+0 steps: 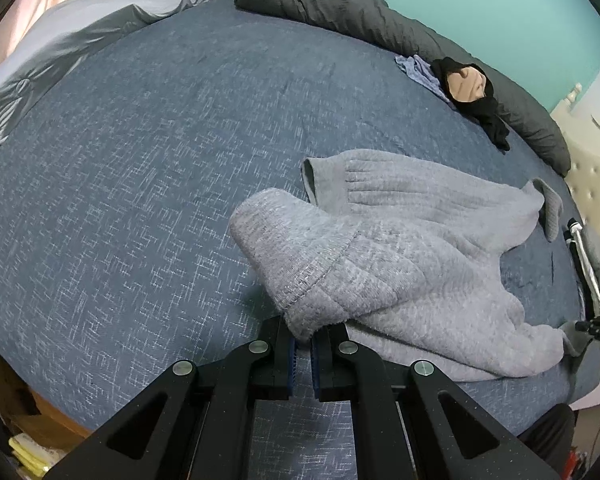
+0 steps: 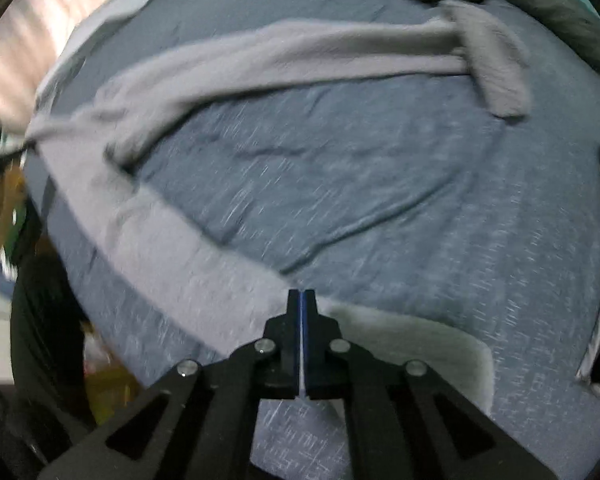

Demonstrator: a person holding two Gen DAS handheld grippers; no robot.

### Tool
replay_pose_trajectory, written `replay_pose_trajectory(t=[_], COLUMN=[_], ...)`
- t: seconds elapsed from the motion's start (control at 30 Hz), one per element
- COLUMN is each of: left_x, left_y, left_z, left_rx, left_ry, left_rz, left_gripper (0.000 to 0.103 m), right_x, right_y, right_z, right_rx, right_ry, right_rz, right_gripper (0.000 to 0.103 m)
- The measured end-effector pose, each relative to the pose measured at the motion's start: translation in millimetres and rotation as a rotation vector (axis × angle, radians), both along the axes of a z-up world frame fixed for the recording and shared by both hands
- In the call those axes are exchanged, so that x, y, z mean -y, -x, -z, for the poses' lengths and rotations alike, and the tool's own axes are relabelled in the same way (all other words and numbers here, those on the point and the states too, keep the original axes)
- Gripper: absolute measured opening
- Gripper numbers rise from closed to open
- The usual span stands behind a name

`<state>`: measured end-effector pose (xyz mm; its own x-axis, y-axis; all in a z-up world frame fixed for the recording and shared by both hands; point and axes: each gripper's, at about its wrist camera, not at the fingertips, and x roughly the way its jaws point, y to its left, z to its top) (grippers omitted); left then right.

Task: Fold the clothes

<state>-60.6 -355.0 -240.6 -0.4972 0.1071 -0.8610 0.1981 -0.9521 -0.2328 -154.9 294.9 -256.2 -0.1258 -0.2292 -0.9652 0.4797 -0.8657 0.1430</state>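
**Grippers clamped on sweater**

Left gripper (image 1: 303, 344): jaws pinch a raised fold of the grey ribbed knit sweater (image 1: 400, 240), which lies spread on the blue woven bedcover (image 1: 140, 160). Right gripper (image 2: 301, 308): jaws nearly closed on the sweater's hem edge; view blurred.

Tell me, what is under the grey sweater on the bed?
Around the grey sweater you can see the blue bedspread, so it lies on that. Anything else beneath it is covered. The left gripper pinches its hem.
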Motion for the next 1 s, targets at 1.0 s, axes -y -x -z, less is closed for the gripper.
replay_pose_trajectory(t=[1.0], left_x=[-1], left_y=[1], left_z=[7], left_rx=[0.013], left_ry=[0.003], left_rz=[0.023], left_gripper=[0.005], right_x=[1], right_y=[67], right_z=[-35], right_rx=[-0.235], right_ry=[-0.064], right_rz=[0.079], right_gripper=[0.006])
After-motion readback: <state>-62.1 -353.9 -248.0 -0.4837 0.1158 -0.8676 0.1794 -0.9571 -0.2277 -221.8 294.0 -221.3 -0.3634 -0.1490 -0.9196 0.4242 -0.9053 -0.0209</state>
